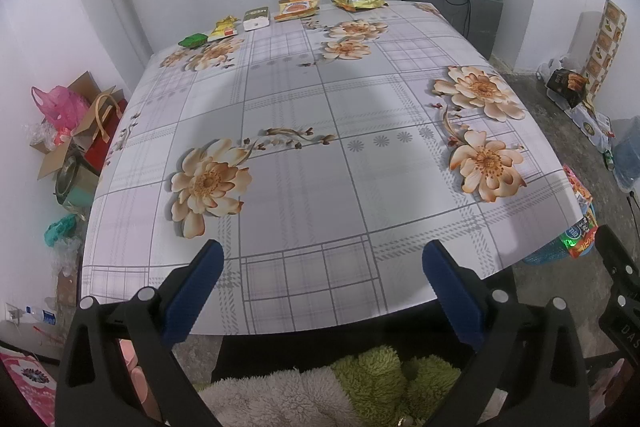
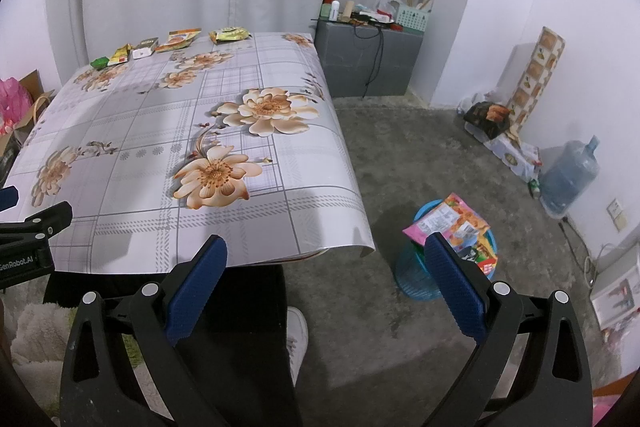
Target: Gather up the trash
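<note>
Five pieces of trash are lying in a row along the far edge of the surface [image 1: 320, 163], left to right: green crumpled wrapper [image 1: 193, 40], yellow sachet [image 1: 223, 29], white-and-green small box [image 1: 256, 18], orange snack packet [image 1: 297, 7], yellow-green snack bag [image 1: 359, 2]. Left gripper [image 1: 322, 291] is hovering at the near edge, fingers spread, holding nothing. Right gripper [image 2: 326, 287] likewise, fingers spread, over the floor beside a blue bin [image 2: 416, 279] stuffed with colourful wrappers [image 2: 448, 223].

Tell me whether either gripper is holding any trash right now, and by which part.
Nothing is held. The left gripper and the right gripper are both open and empty; the wrappers lie at the table's far edge.
</note>
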A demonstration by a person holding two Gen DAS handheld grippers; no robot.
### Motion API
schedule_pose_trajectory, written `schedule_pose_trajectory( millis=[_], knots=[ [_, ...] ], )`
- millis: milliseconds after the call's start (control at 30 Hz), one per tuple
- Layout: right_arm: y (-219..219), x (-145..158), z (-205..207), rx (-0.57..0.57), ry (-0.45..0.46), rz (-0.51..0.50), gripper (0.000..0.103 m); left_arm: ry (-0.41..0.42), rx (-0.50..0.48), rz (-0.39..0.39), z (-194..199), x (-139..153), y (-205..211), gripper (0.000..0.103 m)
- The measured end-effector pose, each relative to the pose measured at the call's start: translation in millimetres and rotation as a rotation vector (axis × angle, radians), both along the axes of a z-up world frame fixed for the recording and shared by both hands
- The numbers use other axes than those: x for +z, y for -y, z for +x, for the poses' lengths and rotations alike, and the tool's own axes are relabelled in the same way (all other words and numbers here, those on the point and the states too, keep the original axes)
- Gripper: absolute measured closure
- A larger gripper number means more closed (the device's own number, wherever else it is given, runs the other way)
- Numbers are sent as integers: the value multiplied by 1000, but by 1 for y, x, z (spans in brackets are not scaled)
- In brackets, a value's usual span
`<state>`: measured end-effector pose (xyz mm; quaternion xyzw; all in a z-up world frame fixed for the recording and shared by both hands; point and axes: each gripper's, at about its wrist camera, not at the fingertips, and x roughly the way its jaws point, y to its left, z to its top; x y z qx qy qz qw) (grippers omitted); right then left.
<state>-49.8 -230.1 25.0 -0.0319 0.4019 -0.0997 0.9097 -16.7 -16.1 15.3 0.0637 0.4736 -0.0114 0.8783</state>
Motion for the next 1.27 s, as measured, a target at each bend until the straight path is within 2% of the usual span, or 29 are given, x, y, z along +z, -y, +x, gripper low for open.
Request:
schedule_pose_trajectory(
  millis=[1267],
  knots=[
    [-2,0,1,-2,3,4,8,-5,0,5,-1,-1,-3,6]
  ],
)
